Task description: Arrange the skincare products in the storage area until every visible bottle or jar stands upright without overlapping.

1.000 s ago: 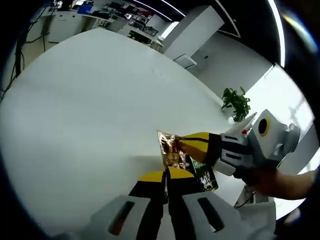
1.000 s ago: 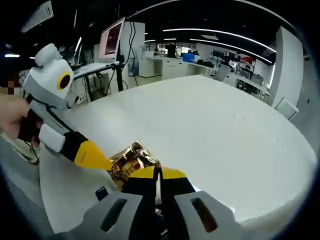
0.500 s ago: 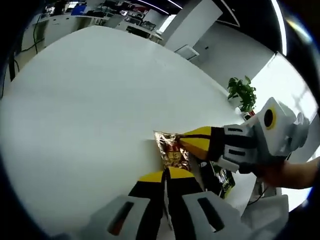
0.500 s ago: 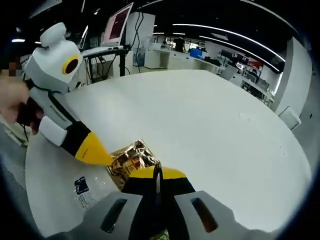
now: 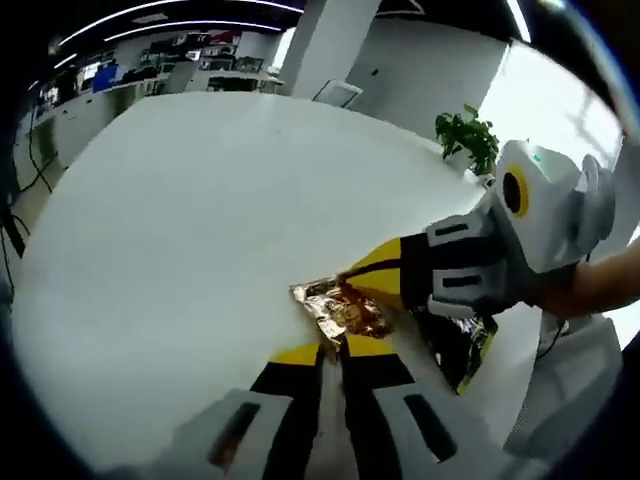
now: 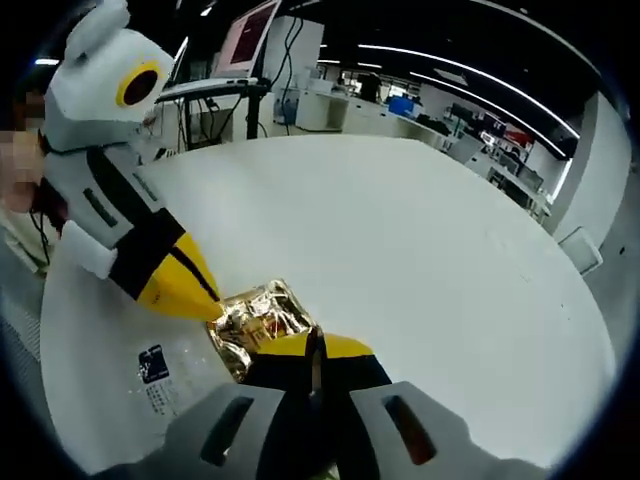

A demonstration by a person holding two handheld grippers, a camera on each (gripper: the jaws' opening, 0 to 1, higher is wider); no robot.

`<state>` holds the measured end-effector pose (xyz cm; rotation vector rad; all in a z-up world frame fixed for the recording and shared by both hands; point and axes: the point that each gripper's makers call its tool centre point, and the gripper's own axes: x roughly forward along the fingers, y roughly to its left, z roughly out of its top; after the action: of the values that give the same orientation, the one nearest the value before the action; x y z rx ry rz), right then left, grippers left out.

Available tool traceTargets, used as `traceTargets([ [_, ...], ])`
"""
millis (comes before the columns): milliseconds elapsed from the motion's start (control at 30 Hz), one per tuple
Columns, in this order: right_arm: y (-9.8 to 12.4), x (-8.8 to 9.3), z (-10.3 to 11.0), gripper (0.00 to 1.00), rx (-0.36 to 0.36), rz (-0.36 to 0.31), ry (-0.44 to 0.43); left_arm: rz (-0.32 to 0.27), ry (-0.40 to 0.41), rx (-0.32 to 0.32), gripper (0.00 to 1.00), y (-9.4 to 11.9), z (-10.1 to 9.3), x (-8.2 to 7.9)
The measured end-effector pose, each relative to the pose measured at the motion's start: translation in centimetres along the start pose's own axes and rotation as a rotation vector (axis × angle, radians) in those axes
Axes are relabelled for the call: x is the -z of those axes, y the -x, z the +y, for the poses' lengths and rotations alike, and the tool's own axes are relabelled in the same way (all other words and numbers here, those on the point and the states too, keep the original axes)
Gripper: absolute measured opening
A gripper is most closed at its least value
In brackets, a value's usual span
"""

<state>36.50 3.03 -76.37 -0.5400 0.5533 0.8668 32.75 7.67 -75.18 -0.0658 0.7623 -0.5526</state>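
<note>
Pinching one crinkled gold sachet (image 5: 343, 309) between them over the white table (image 5: 190, 220), left gripper (image 5: 333, 352) and right gripper (image 6: 313, 345) have stood nothing upright yet.

A crinkled gold foil sachet (image 5: 343, 309) lies on the round white table (image 5: 200, 220) near its edge, between the left gripper (image 5: 333, 352) and the right gripper (image 6: 313, 345), whose closed jaws seem to pinch its opposite ends. A potted green plant (image 5: 465, 137) stands beyond the table.

white table (image 5: 180, 200), potted plant (image 5: 465, 135), monitor (image 6: 250, 35), ceiling lights (image 6: 450, 85)
</note>
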Motion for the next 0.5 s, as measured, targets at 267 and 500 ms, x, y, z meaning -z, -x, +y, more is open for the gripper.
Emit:
traceTargets([
  [267,-0.2,-0.1,0.0,0.03,-0.006,-0.003,0.042,0.008,-0.332,0.016,0.2,-1.8,-1.1,-1.9],
  [500,-0.2,-0.1,0.0,0.03,-0.005,-0.003,0.064,0.091,-0.427,0.004,0.22,-3.5,-0.5,-0.6],
])
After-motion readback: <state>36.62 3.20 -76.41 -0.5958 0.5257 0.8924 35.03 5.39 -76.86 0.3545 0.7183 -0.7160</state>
